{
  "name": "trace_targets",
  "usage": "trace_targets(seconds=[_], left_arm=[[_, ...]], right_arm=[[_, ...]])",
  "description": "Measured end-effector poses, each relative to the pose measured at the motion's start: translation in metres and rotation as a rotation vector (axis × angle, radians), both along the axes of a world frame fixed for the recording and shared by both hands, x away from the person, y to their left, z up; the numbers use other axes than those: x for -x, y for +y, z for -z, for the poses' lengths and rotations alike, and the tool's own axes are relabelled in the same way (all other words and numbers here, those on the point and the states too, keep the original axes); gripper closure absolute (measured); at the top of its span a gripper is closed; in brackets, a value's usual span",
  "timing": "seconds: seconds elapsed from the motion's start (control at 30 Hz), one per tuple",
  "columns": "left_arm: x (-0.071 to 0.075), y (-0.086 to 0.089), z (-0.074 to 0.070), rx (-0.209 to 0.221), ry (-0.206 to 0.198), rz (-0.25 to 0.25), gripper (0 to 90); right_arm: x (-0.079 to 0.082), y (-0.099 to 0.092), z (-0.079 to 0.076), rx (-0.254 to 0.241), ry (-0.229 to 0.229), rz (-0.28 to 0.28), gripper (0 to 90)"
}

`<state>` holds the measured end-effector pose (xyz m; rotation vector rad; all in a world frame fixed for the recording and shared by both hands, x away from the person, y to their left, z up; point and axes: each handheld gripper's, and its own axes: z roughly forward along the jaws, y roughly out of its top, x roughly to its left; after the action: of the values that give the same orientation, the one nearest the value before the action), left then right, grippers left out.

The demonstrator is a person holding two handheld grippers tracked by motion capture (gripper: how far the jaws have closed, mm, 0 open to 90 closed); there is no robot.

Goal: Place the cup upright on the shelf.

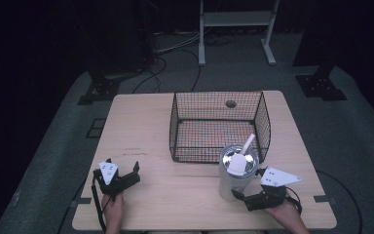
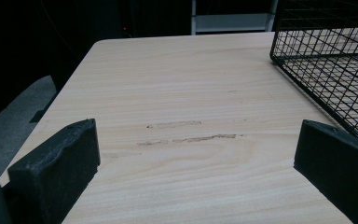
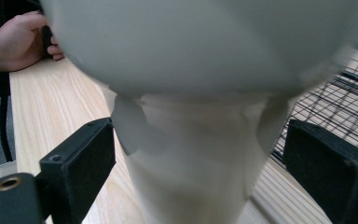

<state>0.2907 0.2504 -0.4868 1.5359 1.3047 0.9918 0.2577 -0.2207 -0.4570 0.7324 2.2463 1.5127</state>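
A pale tumbler (image 1: pixel 233 184) with a shiny round lid and a white straw stands on the wooden table (image 1: pixel 175 195), just in front of the black wire basket (image 1: pixel 214 148). My right gripper (image 1: pixel 249 184) is open with one jaw on each side of the tumbler's lower body. The right gripper view has the tumbler (image 3: pixel 200 70) close up between the spread jaws of the right gripper (image 3: pixel 198 163), with small gaps at both sides. My left gripper (image 1: pixel 123 165) rests open near the table's front left with nothing between its jaws, and bare wood lies ahead of the left gripper (image 2: pixel 196 158).
The basket (image 2: pixel 326 60) looks empty and takes up the table's back middle. A small dark hole (image 1: pixel 231 104) sits in the tabletop behind it. A white metal frame (image 1: pixel 236 19) and cables lie on the floor beyond. The person's other hand (image 3: pixel 14 42) is at the far table edge.
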Motion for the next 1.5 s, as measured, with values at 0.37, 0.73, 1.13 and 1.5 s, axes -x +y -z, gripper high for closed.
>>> trace_targets(seconds=[0.37,0.73,1.13,1.5], left_arm=[[0.0,0.0,0.0,-0.002,-0.002,0.001,0.0],[0.0,-0.001,0.0,-0.002,-0.005,0.002,0.0],[0.0,0.0,0.0,-0.003,-0.001,0.004,0.0],[0.0,0.0,0.0,0.004,0.001,0.007,0.0]], right_arm=[[-0.009,0.01,0.001,-0.054,-0.026,-0.015,7.5],[-0.011,0.016,0.002,-0.089,-0.043,-0.005,7.7],[-0.011,0.016,0.002,-0.095,-0.056,-0.002,9.0],[-0.008,0.015,0.0,-0.116,-0.067,0.0,9.2]])
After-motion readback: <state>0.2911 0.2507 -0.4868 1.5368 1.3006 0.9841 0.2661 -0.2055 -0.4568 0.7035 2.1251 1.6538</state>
